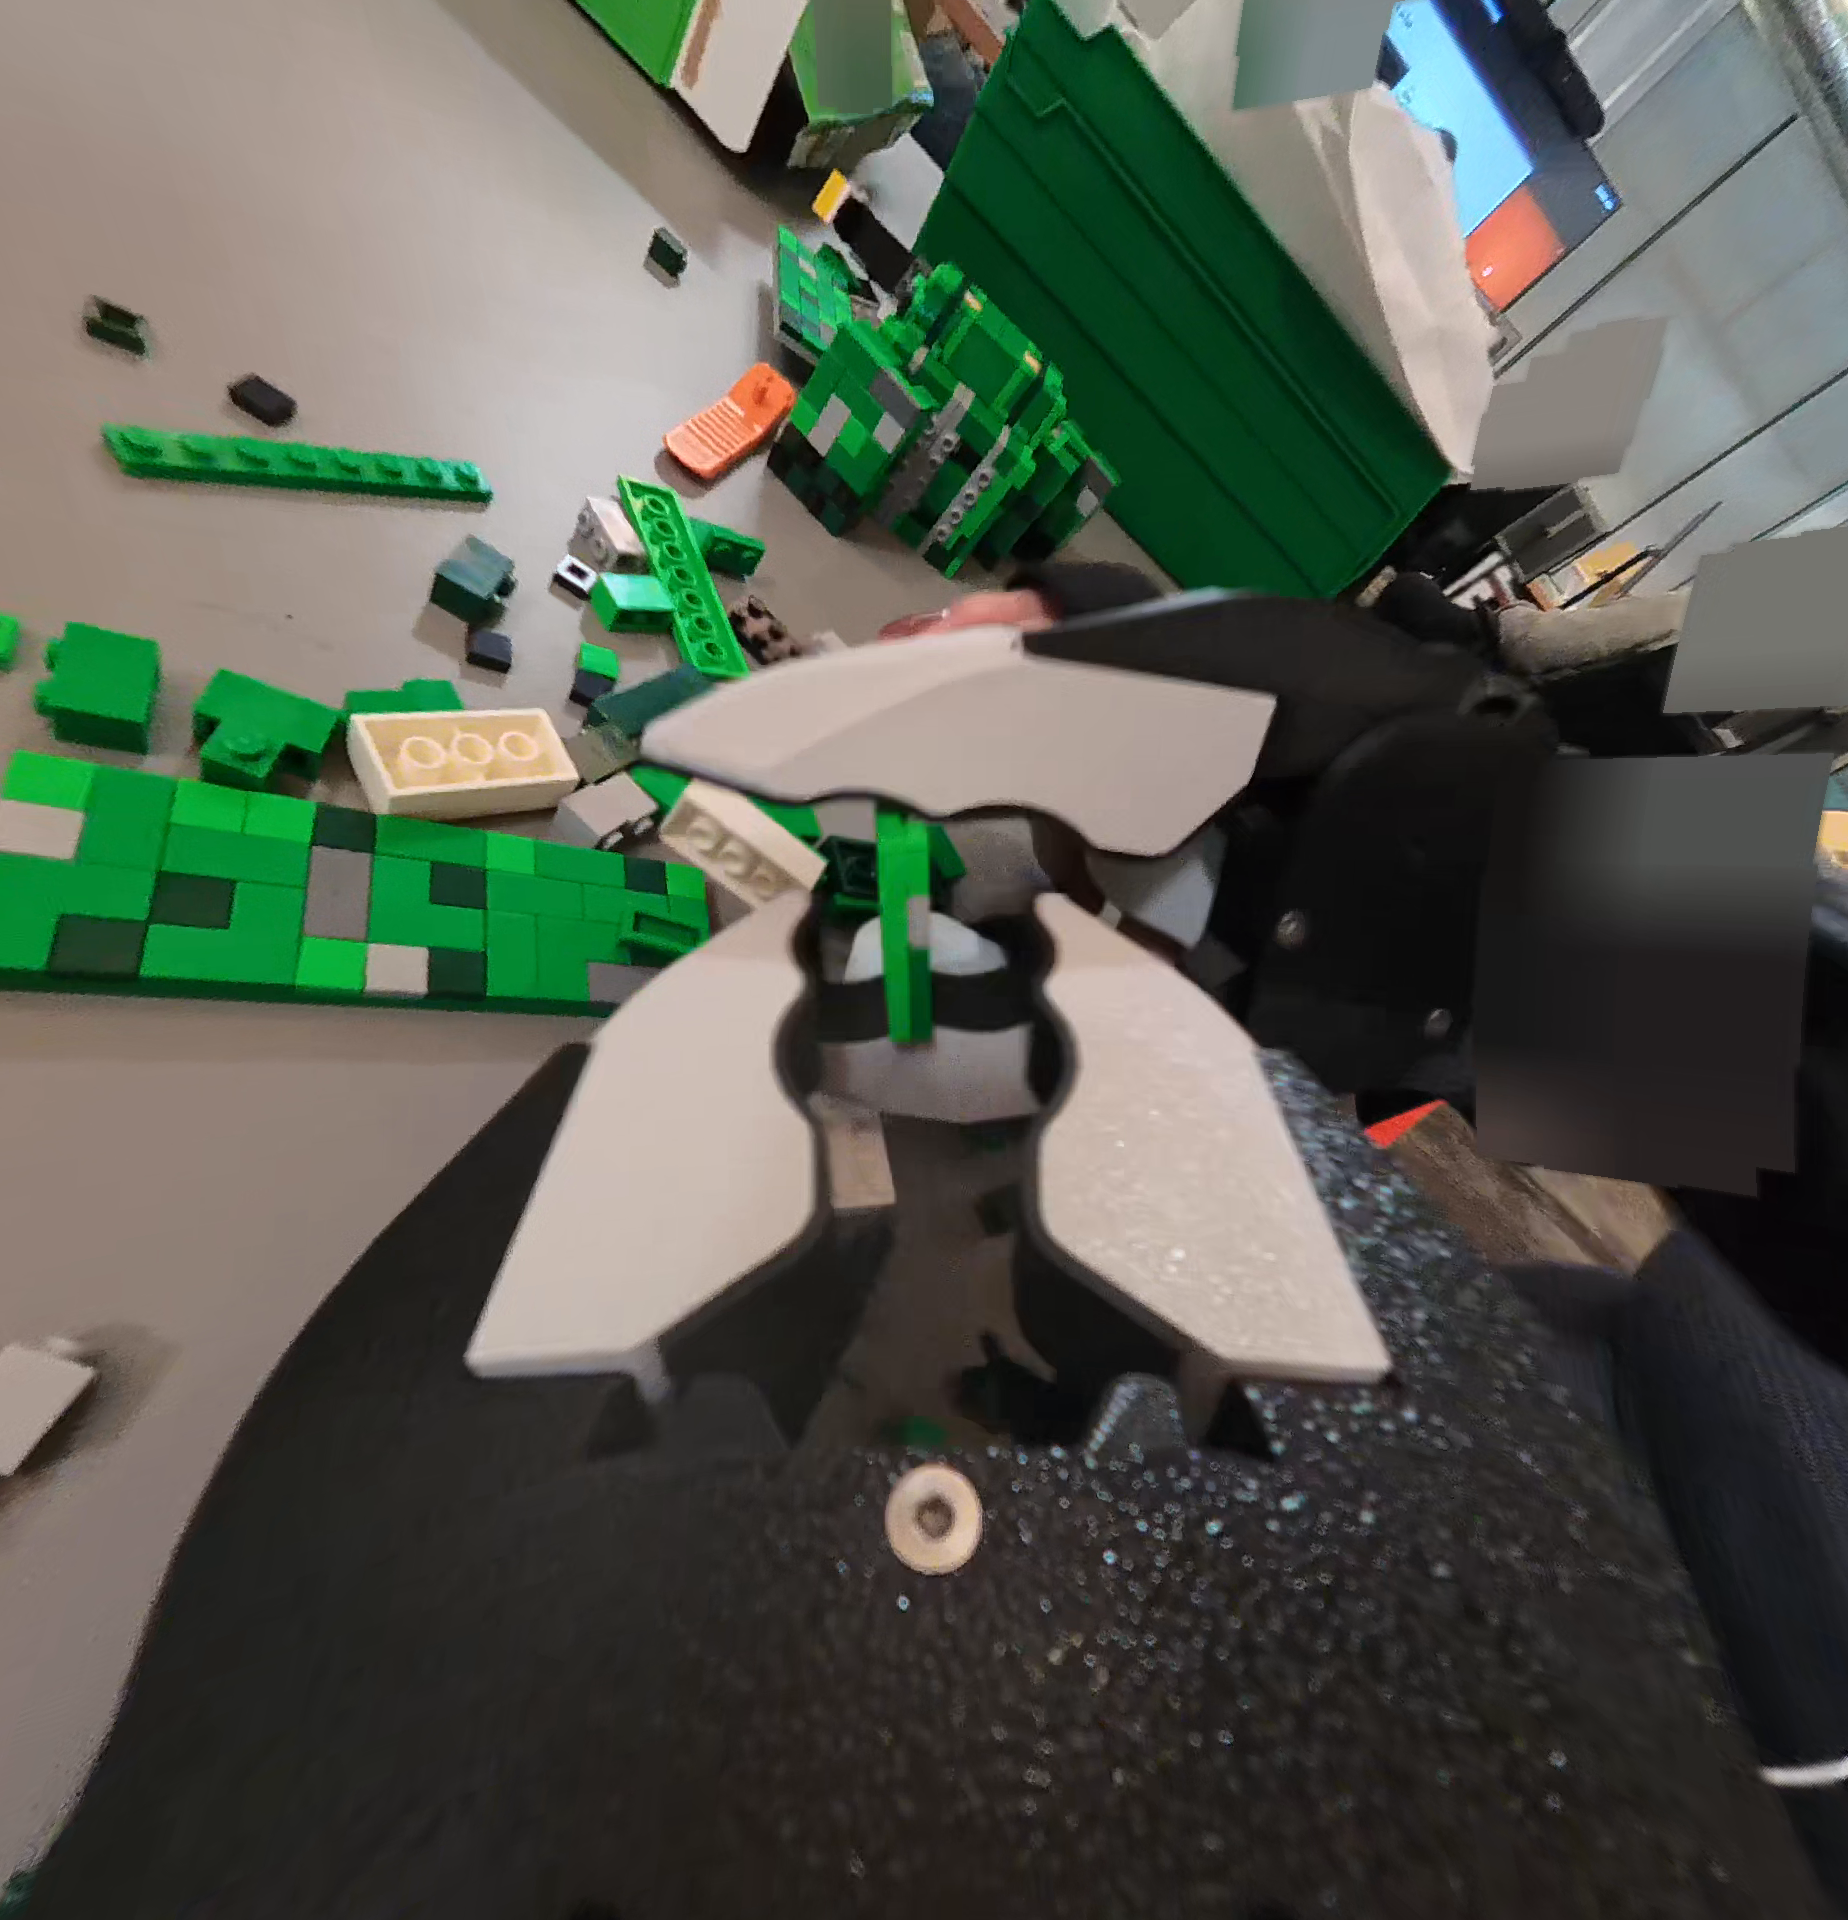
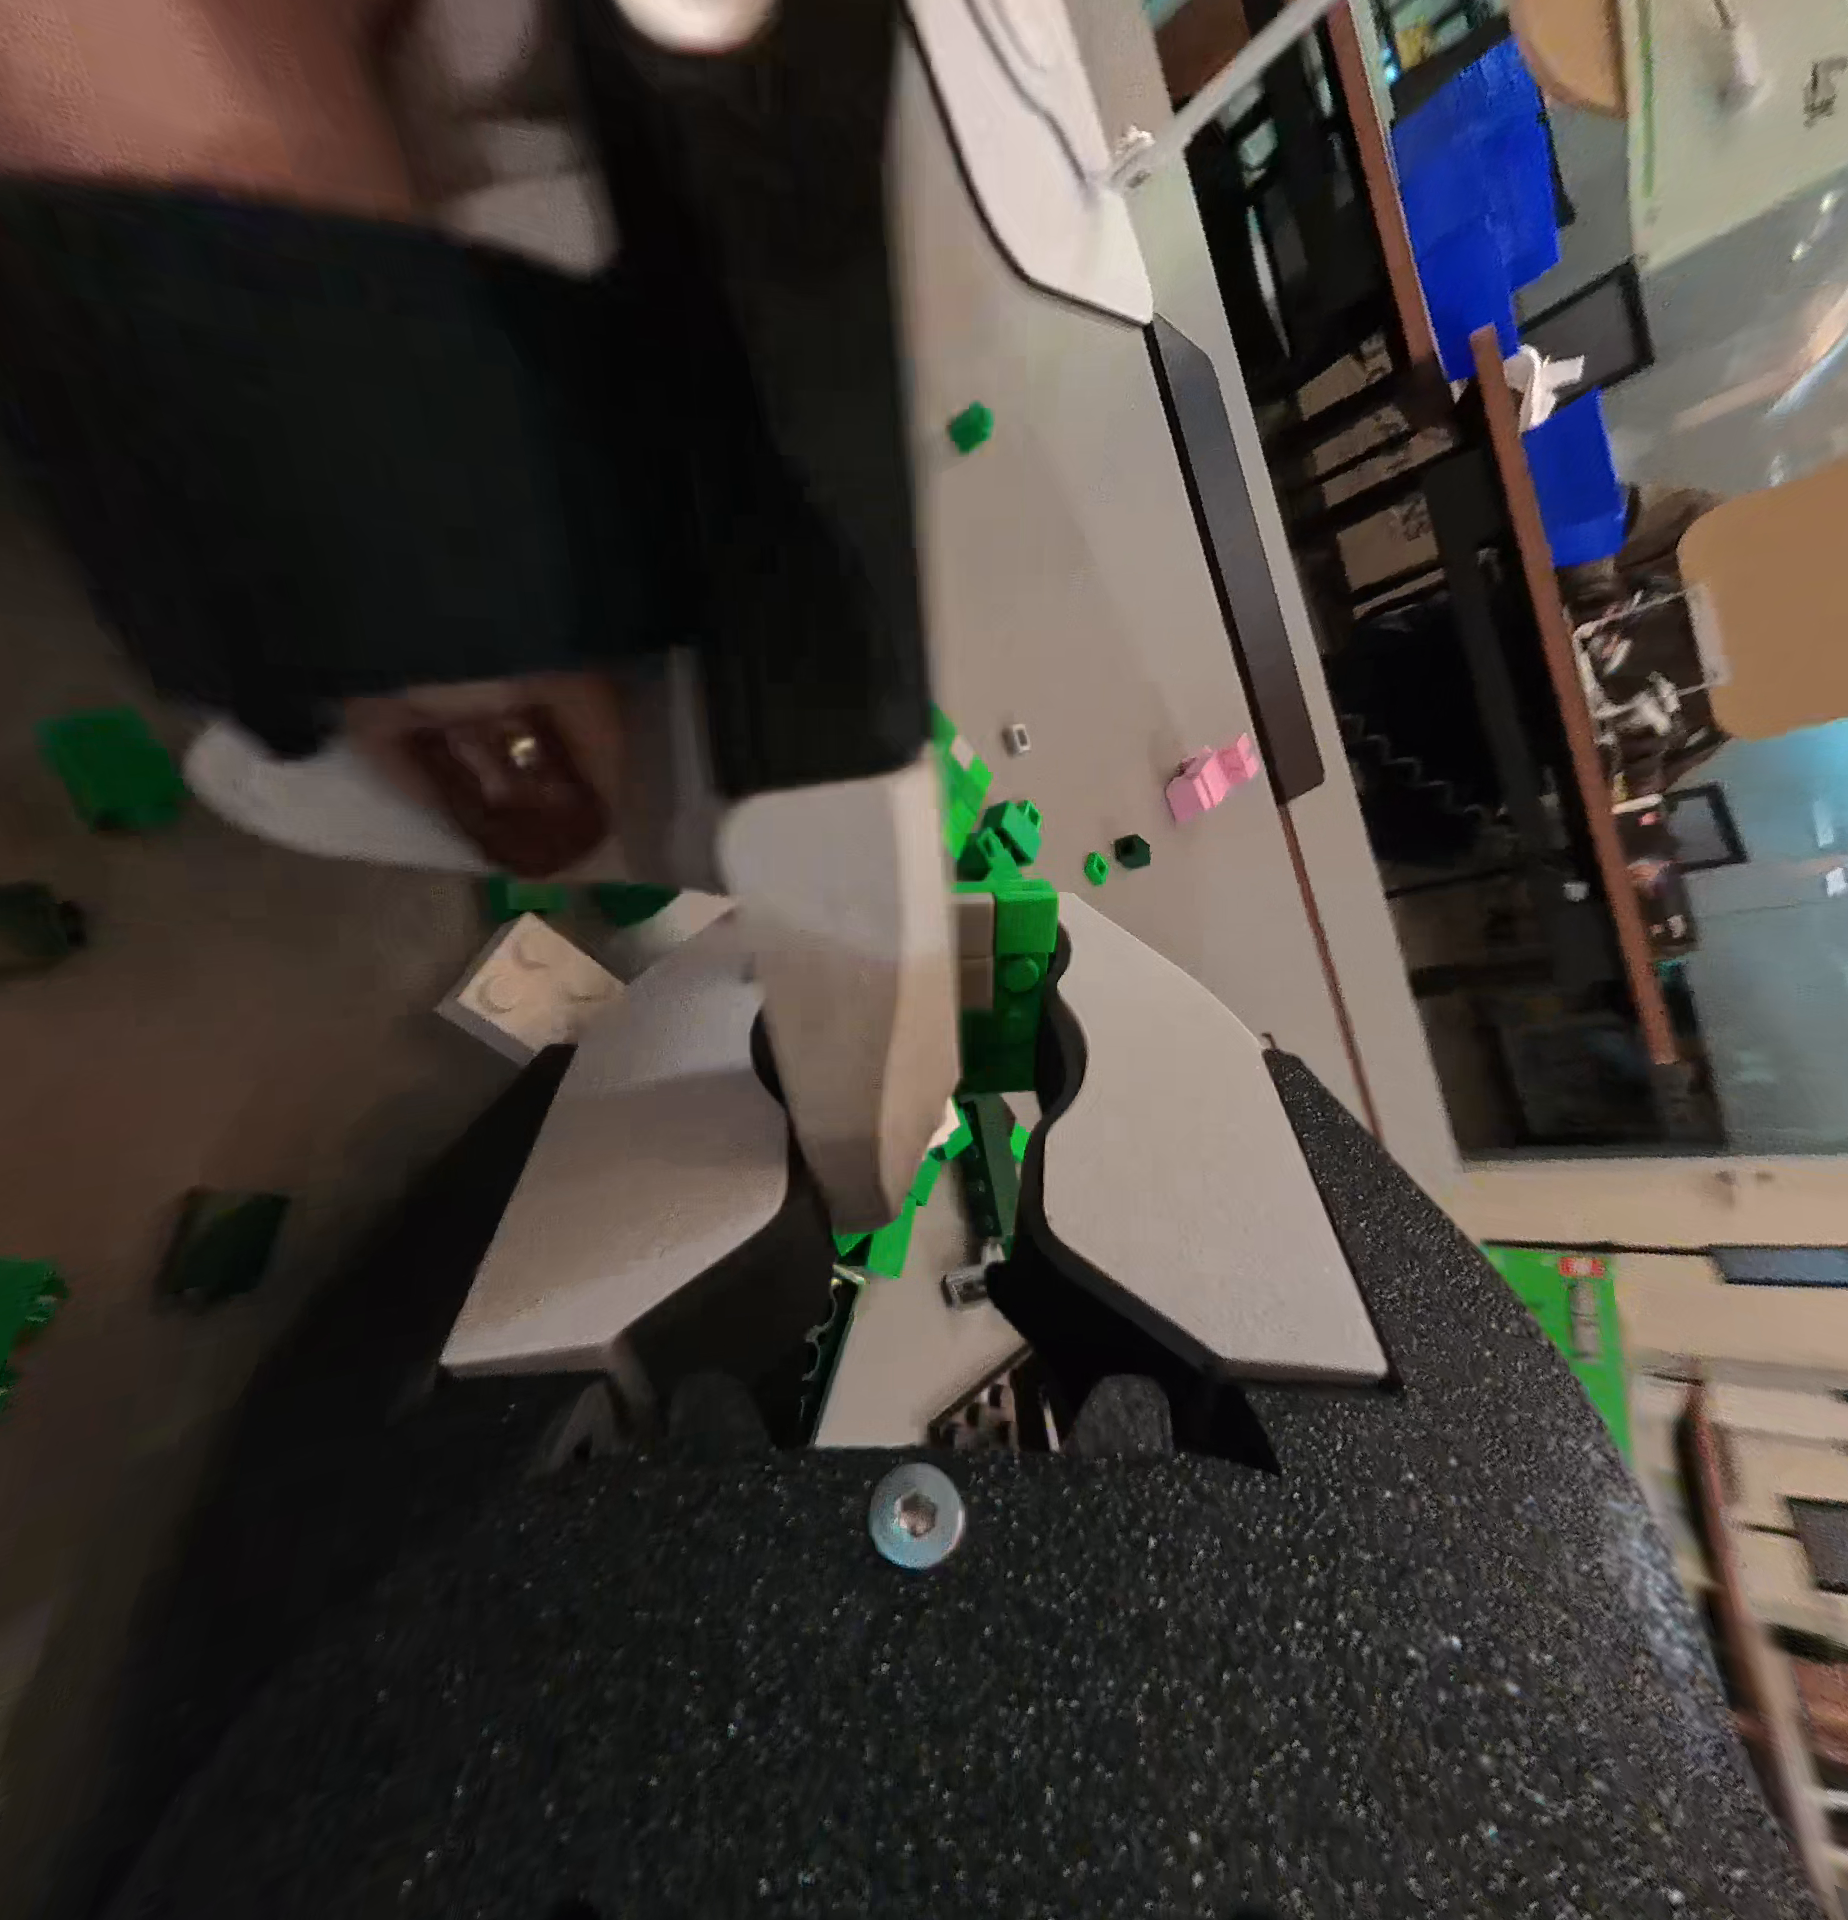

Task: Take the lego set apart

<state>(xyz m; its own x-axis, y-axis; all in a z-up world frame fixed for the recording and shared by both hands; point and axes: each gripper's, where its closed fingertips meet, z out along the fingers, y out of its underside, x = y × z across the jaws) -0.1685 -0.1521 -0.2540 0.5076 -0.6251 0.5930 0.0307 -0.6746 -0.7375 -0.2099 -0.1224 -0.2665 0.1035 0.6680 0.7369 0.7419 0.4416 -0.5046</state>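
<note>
**Bricks scattered, one small cluster gripped between both tools**

Disassembly looked well under way. Loose green bricks lay spread over the grey table [image 1: 276, 208], among them a long green plate [image 1: 296, 464], a white brick [image 1: 461, 758] lying studs-down, and a flat mosaic panel [image 1: 328, 894] of green, dark and grey tiles, all still joined. A larger built block [image 1: 930, 436] stood farther off by a green bin [image 1: 1159, 312], beside an orange brick separator [image 1: 728, 421]; judging by these, a good share remained to be split.

The piece in hand was a small green cluster [image 2: 1013, 977] with a grey brick on one side, held above the table between the two tools. The right gripper [image 2: 1003, 1039] had its jaws narrowed onto it. The left gripper [image 1: 925, 987] met it from the other side, jaws narrow around a thin green edge [image 1: 904, 935], apparently pinching it. Blur hid the finer joins.
</note>
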